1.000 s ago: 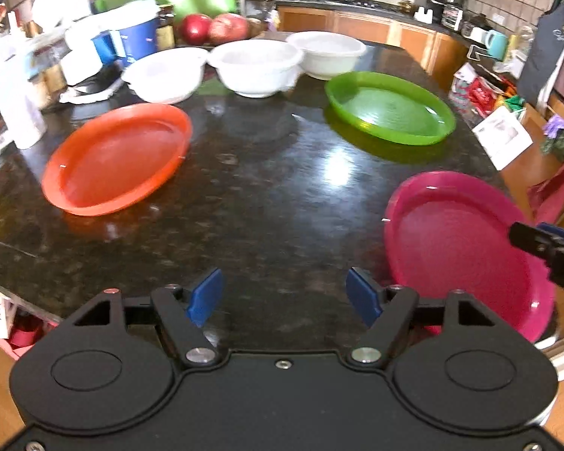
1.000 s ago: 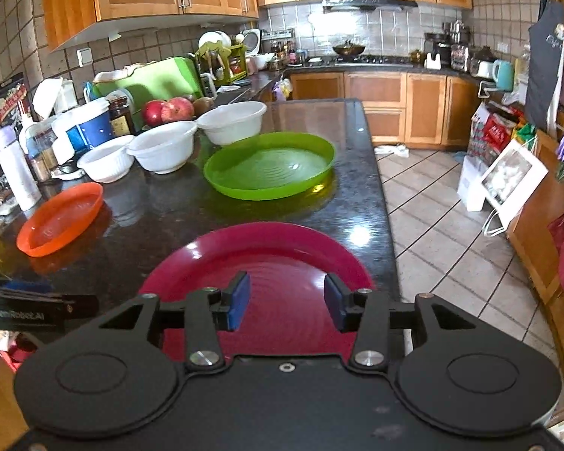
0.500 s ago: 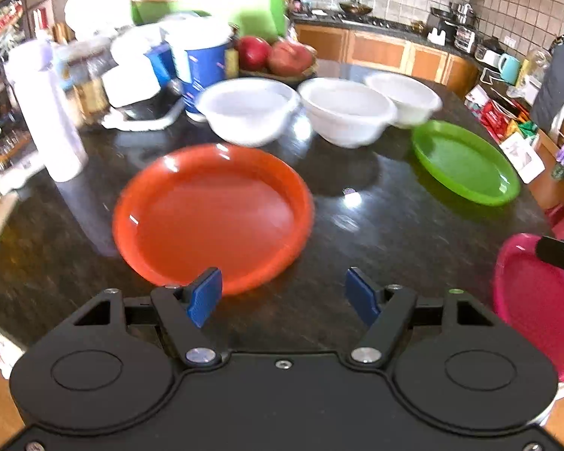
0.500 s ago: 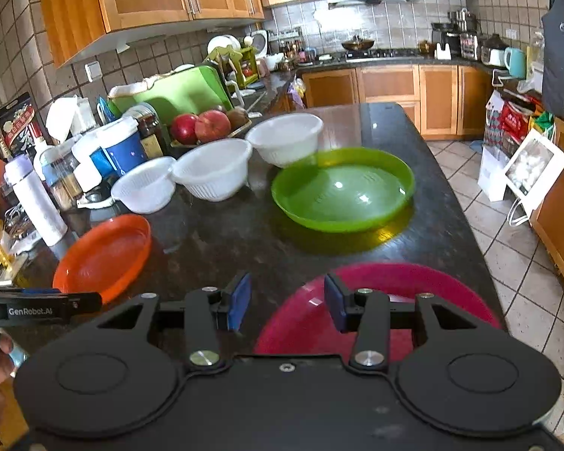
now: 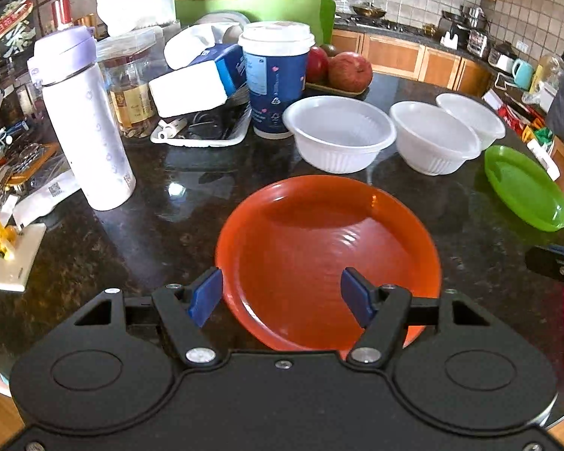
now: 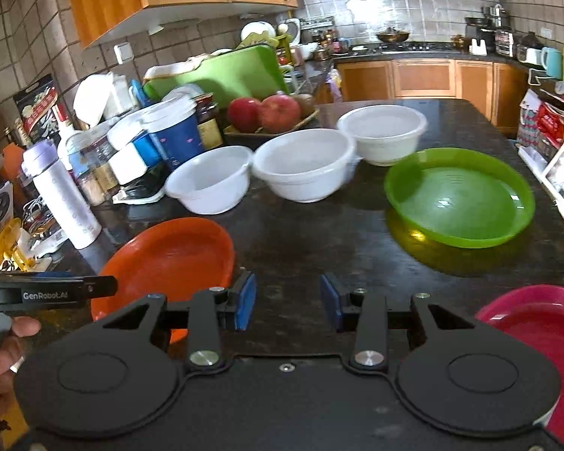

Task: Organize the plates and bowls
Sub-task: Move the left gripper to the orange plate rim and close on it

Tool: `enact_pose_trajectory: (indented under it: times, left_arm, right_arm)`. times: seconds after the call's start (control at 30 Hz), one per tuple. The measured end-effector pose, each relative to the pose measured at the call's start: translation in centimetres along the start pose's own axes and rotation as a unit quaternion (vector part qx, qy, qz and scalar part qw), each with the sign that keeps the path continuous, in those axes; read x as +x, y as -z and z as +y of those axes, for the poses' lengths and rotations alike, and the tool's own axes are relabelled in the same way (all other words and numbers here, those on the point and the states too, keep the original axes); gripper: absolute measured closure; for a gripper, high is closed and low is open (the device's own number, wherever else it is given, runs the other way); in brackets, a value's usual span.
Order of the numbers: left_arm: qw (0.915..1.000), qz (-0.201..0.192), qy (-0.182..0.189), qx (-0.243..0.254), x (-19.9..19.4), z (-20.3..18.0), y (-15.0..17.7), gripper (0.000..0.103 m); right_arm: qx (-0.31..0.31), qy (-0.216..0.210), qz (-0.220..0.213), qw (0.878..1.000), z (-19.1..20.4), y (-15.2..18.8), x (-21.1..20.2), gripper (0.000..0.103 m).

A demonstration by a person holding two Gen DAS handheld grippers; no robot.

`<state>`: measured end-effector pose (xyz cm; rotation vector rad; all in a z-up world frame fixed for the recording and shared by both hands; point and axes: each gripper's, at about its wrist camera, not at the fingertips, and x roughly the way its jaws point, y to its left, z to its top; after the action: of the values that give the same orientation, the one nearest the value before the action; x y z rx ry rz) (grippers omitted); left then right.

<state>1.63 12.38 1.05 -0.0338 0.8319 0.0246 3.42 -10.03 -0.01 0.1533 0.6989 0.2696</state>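
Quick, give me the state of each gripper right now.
Left gripper: open and closing, holding nothing; the orange plate lies below its fingers.
Right gripper: open and closing, holding nothing; only bare countertop between its fingers.

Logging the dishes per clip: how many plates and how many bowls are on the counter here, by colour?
Orange plastic plate: 1
Green plastic plate: 1
Magenta plastic plate: 1
White plastic bowls: 3
Total: 6
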Motion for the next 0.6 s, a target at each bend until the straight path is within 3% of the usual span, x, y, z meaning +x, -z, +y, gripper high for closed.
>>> enact_pose_trajectory:
  times: [0.33, 0.6]
  left_arm:
    - [0.9985, 0.022, 0.024, 0.043, 2.2, 2.4, -0.9, 0.034]
    - [0.9961, 0.038, 0.052, 0.06, 3.9, 3.7, -1.6, 0.039]
  right_arm:
    - [-0.008, 0.015, 0.024, 1.0, 4.4, 0.2, 4.1, 0.066]
    - [-0.006, 0.04, 0.032, 0.999, 5.7, 0.2, 5.9, 0.066]
